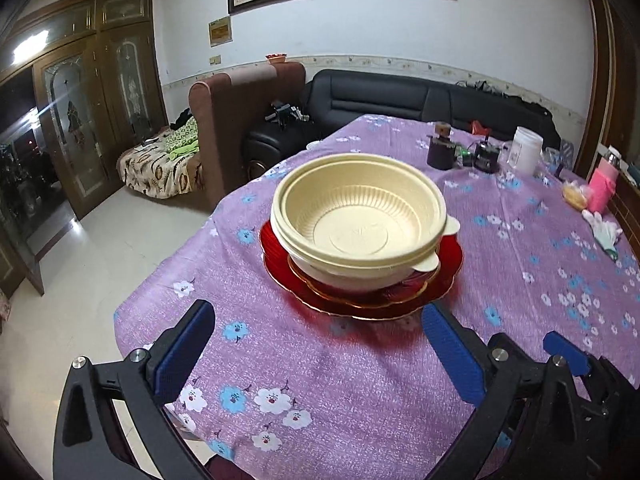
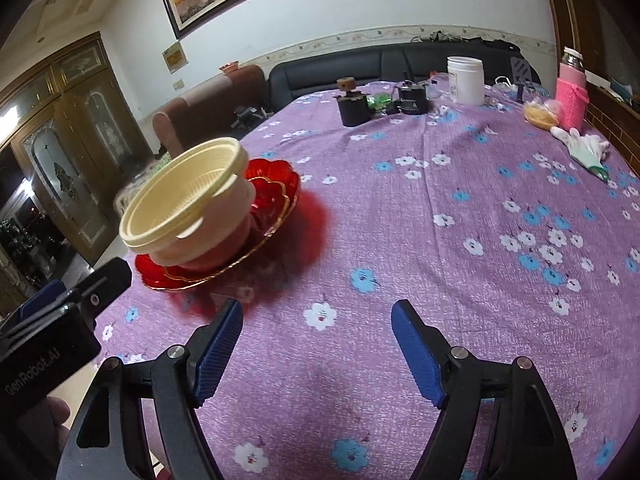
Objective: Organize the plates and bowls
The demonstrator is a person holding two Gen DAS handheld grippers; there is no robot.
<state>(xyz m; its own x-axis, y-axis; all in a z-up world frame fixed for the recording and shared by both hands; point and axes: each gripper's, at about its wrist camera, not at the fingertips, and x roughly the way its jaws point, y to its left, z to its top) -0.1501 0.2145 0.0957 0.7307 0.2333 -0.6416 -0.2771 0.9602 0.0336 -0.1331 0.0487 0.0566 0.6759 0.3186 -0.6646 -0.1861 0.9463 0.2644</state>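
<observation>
A purple flowered tablecloth was spread across the table. Cream bowls were nested on stacked red plates. Just short of the plates, the left gripper and right gripper were held released, empty. The stack would best be steadied at its rims.

Lit evenly from overhead; glared on brown glass-panelled cabinet doors; bent by fisheye, darkened at corners.

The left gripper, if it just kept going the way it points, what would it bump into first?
Probably the rim of the big red plate under the stacked cream bowls. The left gripper is open with only tablecloth between its jaws; depth is uncertain.
</observation>
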